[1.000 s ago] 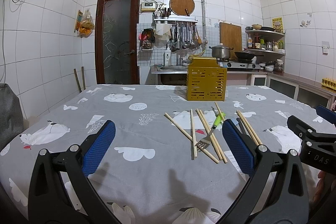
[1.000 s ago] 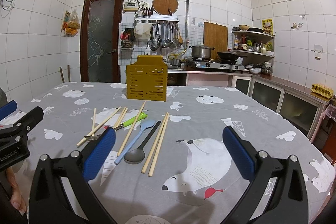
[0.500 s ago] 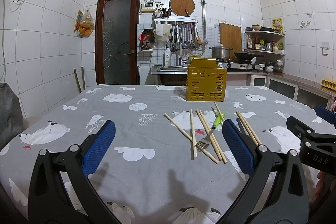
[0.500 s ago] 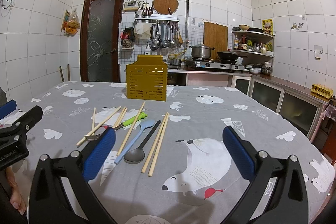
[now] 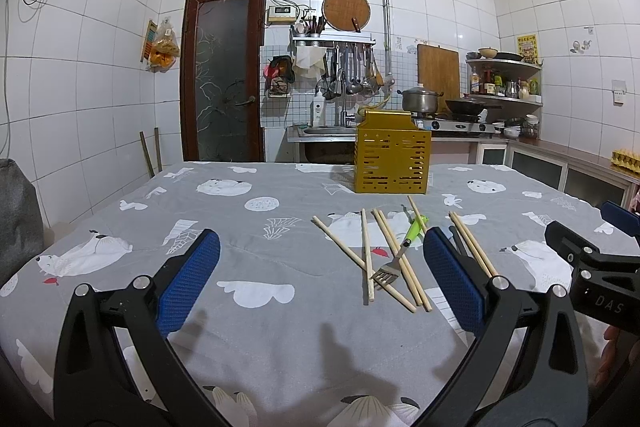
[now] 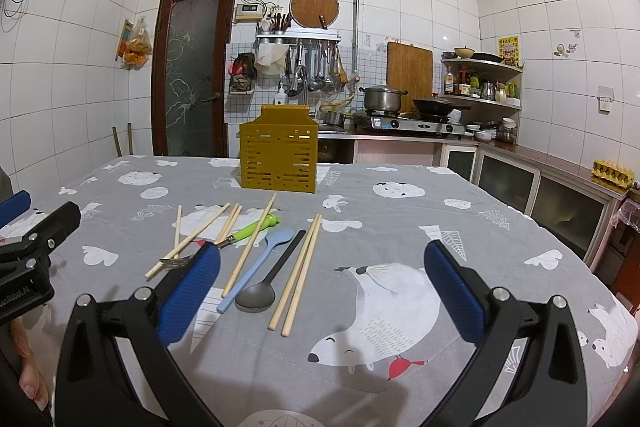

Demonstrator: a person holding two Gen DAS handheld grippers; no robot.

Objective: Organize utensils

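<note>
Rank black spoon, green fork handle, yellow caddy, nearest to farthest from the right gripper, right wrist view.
From the right gripper:
1. Black spoon, bowl near the left finger.
2. Green fork handle, farther back on the left.
3. Yellow caddy, upright at the table's far side.

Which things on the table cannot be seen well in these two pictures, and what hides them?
- Holder inside: both views, hidden by its own front wall.
- Fork tines: right wrist view, partly behind the right gripper's finger.
- Dark spoon: left wrist view, mostly behind the left gripper's finger.
- Table's near edge: both views, covered by open jaws.
</note>
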